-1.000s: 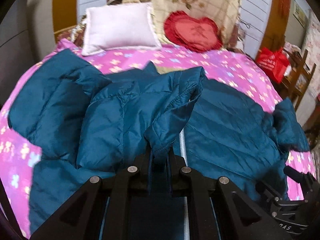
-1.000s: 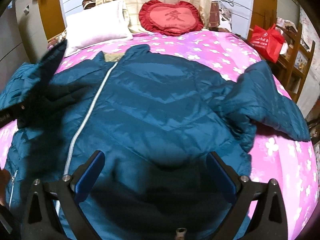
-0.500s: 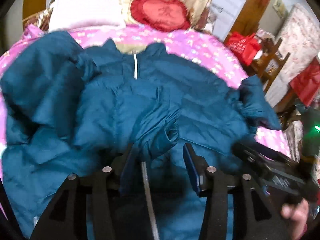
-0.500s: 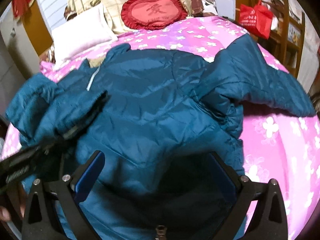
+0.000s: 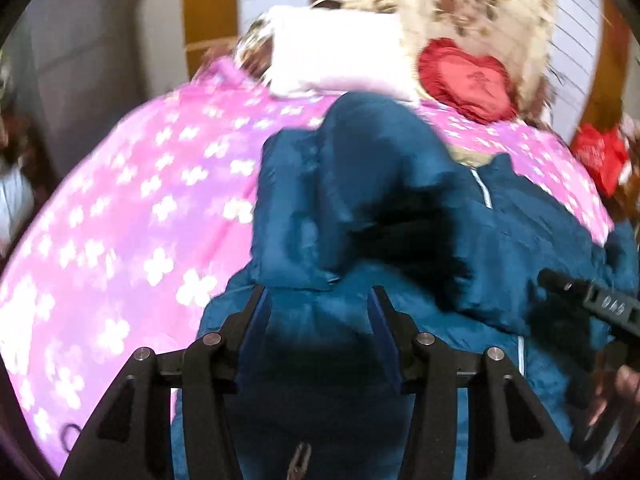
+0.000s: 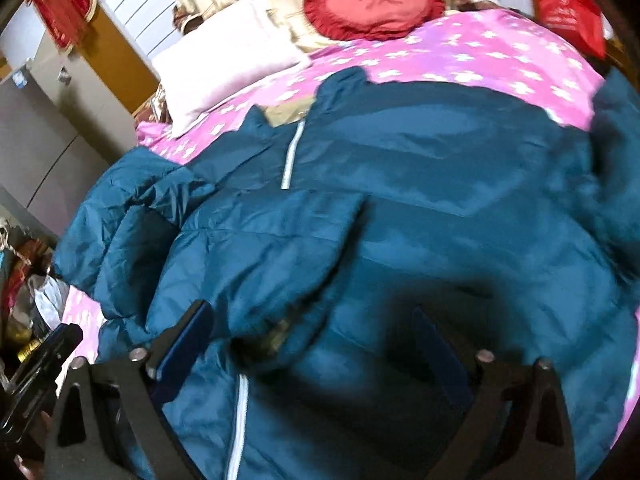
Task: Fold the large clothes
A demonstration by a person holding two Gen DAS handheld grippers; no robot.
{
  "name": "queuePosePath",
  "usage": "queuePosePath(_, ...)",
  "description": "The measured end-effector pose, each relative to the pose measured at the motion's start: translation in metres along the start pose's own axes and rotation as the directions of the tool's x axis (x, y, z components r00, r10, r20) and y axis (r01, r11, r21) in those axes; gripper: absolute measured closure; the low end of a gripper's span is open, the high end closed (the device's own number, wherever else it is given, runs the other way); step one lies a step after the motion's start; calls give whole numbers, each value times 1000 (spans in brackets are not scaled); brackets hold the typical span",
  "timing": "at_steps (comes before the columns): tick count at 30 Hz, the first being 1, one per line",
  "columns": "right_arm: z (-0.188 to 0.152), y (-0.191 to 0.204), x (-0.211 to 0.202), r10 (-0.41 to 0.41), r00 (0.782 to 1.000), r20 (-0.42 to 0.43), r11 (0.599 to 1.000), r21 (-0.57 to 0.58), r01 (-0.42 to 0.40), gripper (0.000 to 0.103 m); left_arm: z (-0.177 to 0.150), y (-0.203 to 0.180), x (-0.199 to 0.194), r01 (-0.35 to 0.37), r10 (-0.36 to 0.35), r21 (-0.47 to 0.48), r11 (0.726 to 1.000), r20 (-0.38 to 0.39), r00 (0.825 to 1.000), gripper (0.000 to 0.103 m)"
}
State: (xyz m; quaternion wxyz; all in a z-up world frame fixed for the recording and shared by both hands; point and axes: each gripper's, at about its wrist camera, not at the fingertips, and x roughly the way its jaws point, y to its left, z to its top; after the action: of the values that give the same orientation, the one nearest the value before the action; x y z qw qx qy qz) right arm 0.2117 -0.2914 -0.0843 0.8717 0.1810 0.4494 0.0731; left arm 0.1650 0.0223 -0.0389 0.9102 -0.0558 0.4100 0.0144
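Note:
A teal puffer jacket (image 6: 420, 208) lies front up on the pink flowered bedspread (image 6: 480, 52), its white zipper (image 6: 289, 160) running down the middle. One sleeve (image 6: 256, 252) lies folded across the jacket's front. My left gripper (image 5: 318, 312) hovers open over the jacket's left side (image 5: 360, 208) with nothing pinched between its pads. My right gripper (image 6: 312, 340) hangs over the lower front. Its jaws are closing, and the pads stand apart over loose fabric without pressing on it. The far sleeve (image 6: 616, 152) trails off at the right edge.
A white pillow (image 6: 228, 68) and a red heart cushion (image 6: 372, 0) lie at the head of the bed against a flowered quilt (image 5: 460, 4). A red bag (image 6: 568, 12) hangs at the right. Grey cabinets (image 6: 44, 128) and clutter stand left of the bed.
My left gripper let go of the sleeve, which now lies across the jacket's front, and swung left toward the bed's edge. The right gripper's jaws narrowed and it shifted left.

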Motion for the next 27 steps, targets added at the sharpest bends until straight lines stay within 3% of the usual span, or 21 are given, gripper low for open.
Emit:
queuePosePath(1,2,6,8,-3,1000,-4,1000,-18,3,20,0,6,7,8,-9,-28,1000,-10,1000,75)
queuePosePath(3,4,15,22,8,1000,-13,999,-53,-8,52,2,14,11,11,-12,-54,998,-15,1000,75)
queuePosePath(5,4,20,31,10,1000,-18,996,-86,-12,66,4,20,9,7,-6,-67,998,11,1000,75)
queuePosePath(6,5,20,30,8,1000,-13,995,-95,-10,78,6,24,6,1,1,-74,997,27,1000,75)
queuePosePath(8,8,18,19,3,1000,22,992,-125,-1,89,8,32,2,-8,14,-98,995,54,998,75)
queuePosePath(12,24,-4,-19,-76,988,136,987,-133,94,94,11,42,4,9,0,-151,988,59,998,75)
queuePosePath(16,41,-37,-45,-153,970,188,981,-93,173,94,11,38,9,-2,8,-136,991,45,999,75)
queuePosePath(23,59,-67,-44,-271,941,203,949,-111,297,95,7,31,14,-3,7,-97,995,49,999,75)
queuePosePath(27,54,-89,-29,-323,935,143,939,-72,336,95,7,31,17,-8,13,-96,995,52,999,75)
